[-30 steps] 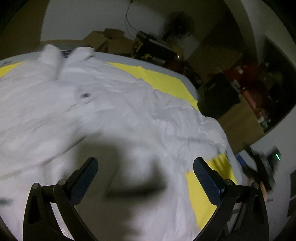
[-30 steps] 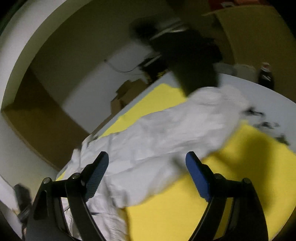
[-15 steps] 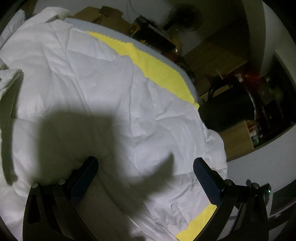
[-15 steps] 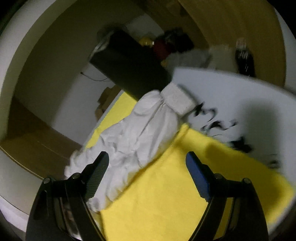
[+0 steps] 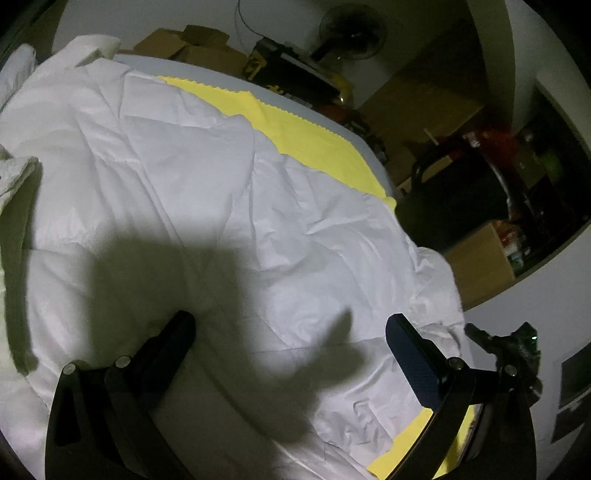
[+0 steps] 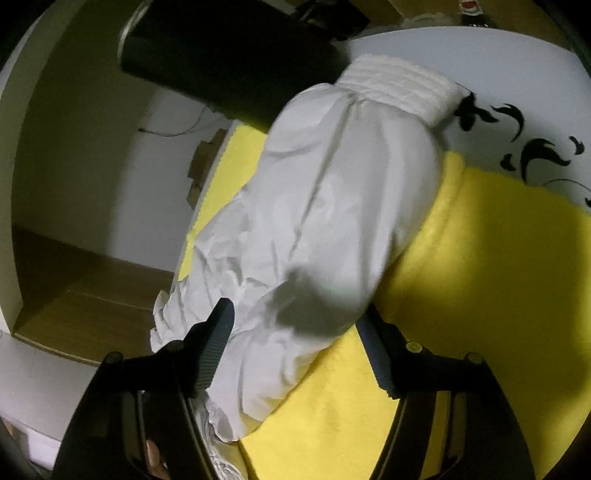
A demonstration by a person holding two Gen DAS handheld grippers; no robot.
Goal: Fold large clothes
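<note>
A white padded jacket (image 5: 221,184) lies spread over a yellow cloth (image 5: 295,129) on the table. My left gripper (image 5: 288,325) hovers low over the jacket's body, open wide, nothing between its fingers. In the right wrist view one sleeve (image 6: 332,203) stretches away across the yellow cloth (image 6: 480,277), its ribbed cuff (image 6: 395,85) at the far end on the white table (image 6: 480,55). My right gripper (image 6: 295,314) straddles the sleeve near its upper end. Its jaws are closing with the sleeve between them, and the pads do not visibly press on it.
Black leaf prints (image 6: 539,155) mark the table beyond the cloth. Behind the table stand cardboard boxes (image 5: 195,48), a fan (image 5: 351,26) and a dark chair (image 5: 461,192). A large black object (image 6: 221,55) looms past the cuff. A wooden floor (image 6: 85,306) lies below the table's edge.
The left gripper came down closer over the jacket, then held still. The right gripper rolled and sank onto the sleeve, and its jaws have narrowed around it.
</note>
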